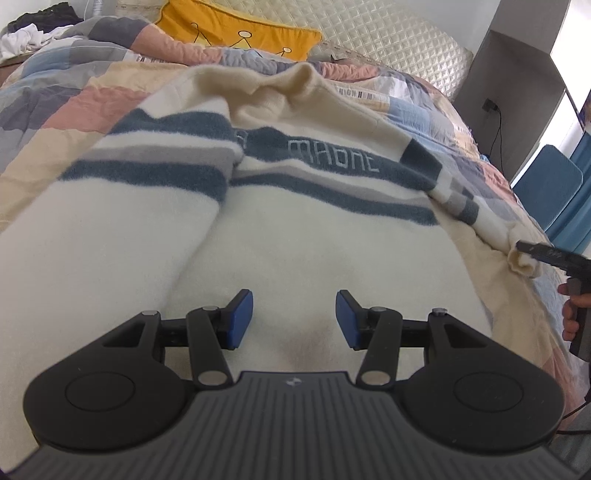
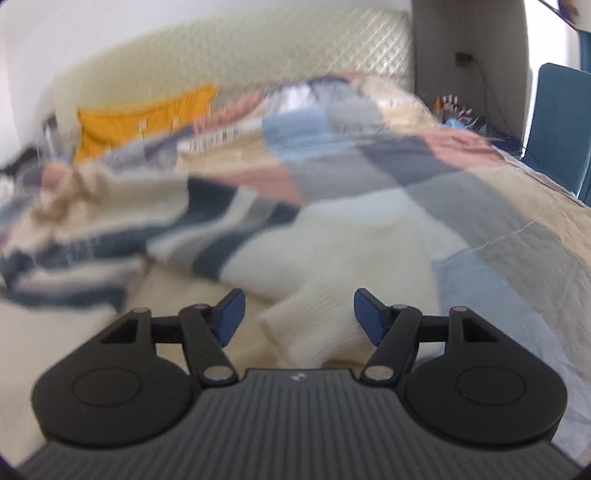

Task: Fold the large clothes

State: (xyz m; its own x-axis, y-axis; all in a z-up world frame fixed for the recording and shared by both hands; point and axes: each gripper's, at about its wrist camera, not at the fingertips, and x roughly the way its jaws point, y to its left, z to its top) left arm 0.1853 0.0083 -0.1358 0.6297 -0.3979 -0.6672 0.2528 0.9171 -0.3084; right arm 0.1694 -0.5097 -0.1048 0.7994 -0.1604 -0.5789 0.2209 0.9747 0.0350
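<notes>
A cream sweater [image 1: 295, 240] with dark blue and grey stripes lies spread on the bed, its left sleeve folded in over the body. My left gripper [image 1: 294, 319] hovers open just above the plain lower body, with nothing between its blue pads. The right sleeve [image 2: 332, 243] lies out on the quilt. Its ribbed cuff [image 2: 310, 332] sits between the parted pads of my right gripper [image 2: 299, 315], which is open and does not press on it. In the left wrist view the right gripper [image 1: 532, 251] points at that cuff [image 1: 522, 264] from the right edge, held by a hand [image 1: 570, 314].
A patchwork quilt [image 1: 66, 110] covers the bed. A yellow pillow [image 1: 236, 29] leans on the quilted headboard [image 1: 388, 40]. Loose clothes [image 1: 26, 33] are piled at the far left. A blue chair [image 2: 557, 122] and a grey cabinet [image 1: 517, 74] stand to the right of the bed.
</notes>
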